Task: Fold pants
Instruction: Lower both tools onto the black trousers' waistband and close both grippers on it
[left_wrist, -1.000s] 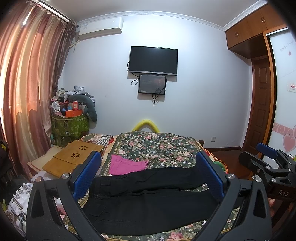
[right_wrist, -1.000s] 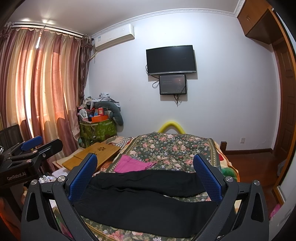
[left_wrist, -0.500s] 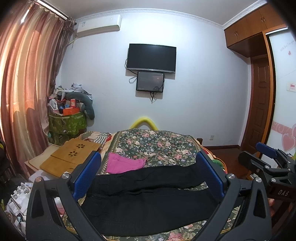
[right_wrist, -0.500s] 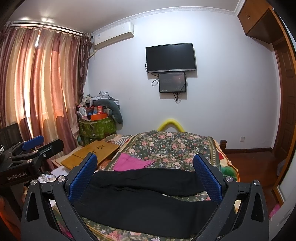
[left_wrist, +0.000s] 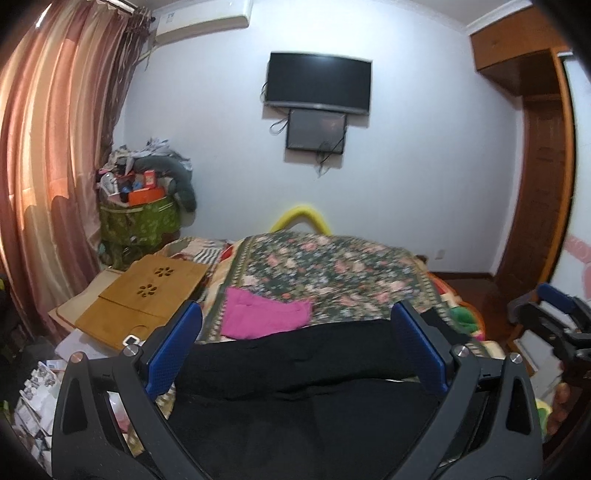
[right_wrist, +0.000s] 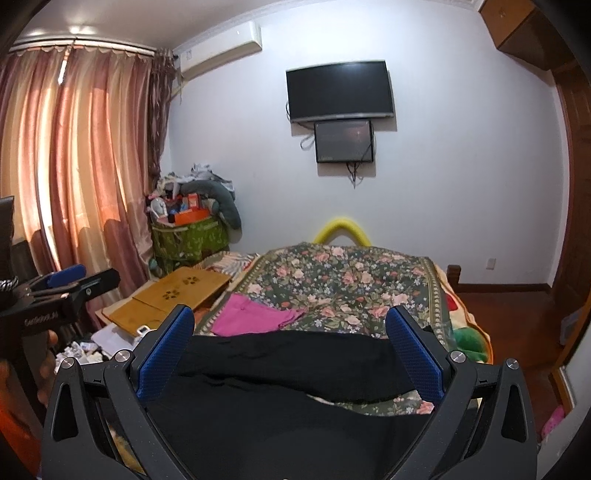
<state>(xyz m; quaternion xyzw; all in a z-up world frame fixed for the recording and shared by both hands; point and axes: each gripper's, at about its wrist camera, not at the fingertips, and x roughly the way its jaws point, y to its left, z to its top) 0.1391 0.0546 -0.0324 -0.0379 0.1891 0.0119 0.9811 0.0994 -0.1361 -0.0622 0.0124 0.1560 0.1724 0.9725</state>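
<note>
Black pants lie spread flat across the near end of a bed with a floral cover, legs side by side running left to right. They also show in the right wrist view. My left gripper is open and empty, held above the pants. My right gripper is open and empty, also above the pants. Each gripper shows at the edge of the other's view: the right gripper, the left gripper.
A folded pink garment lies on the bed beyond the pants. A wooden lap desk sits left of the bed, with clutter on the floor. A green storage bag stands by the curtains. A wooden door is on the right.
Both grippers have moved forward and lower toward the pants, which now fill more of each view. Both stay open.
</note>
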